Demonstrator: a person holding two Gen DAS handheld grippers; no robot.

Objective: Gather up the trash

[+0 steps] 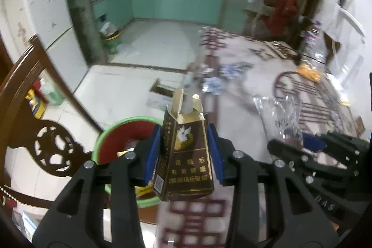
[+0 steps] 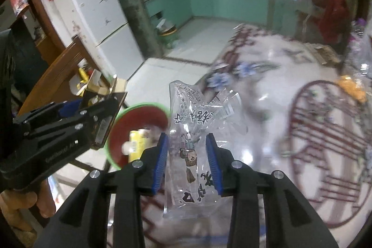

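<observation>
Tiled pale floor [image 1: 148, 48] running back into a kitchen with mint-green cabinets [image 1: 176, 1] along the far wall; white 2-door fridge [image 2: 93, 8] at the left with clutter on top; 1 dark carved wooden chair [image 1: 46, 122] at the left edge; glossy table [image 2: 267, 90] with a dark red lattice-and-circle pattern filling the right and foreground, blurred in both views.

On the floor by the kitchen doorway, 1 small green bin [image 1: 110, 38]; just off the table's near edge, 1 green-rimmed basket [image 1: 130, 122] with a red liner, something yellow and white inside, too blurred to name.

On the table, 2 or 3 crumpled blue-and-white wrappers [image 2: 234, 72] near the far edge, count unsure through blur; 1 orange scrap [image 1: 308, 71] at the right; clear bottles at the far right, too smeared to count.

2 grippers, each with blue pads. Left gripper [image 1: 184, 152] pinching 1 brown-and-gold cigarette pack [image 1: 183, 159] by its sides, flip lid open, upright, above the table edge and just beside the basket. Right gripper [image 2: 187, 162] with 1 clear printed plastic wrapper [image 2: 193, 138] standing between its blue pads [image 2: 212, 159]; whether these press the film cannot be told, a sliver of gap showing on the left; wrapper near the basket rim. Bare fingers [image 2: 18, 203] of 1 hand under the left gripper's handle.
</observation>
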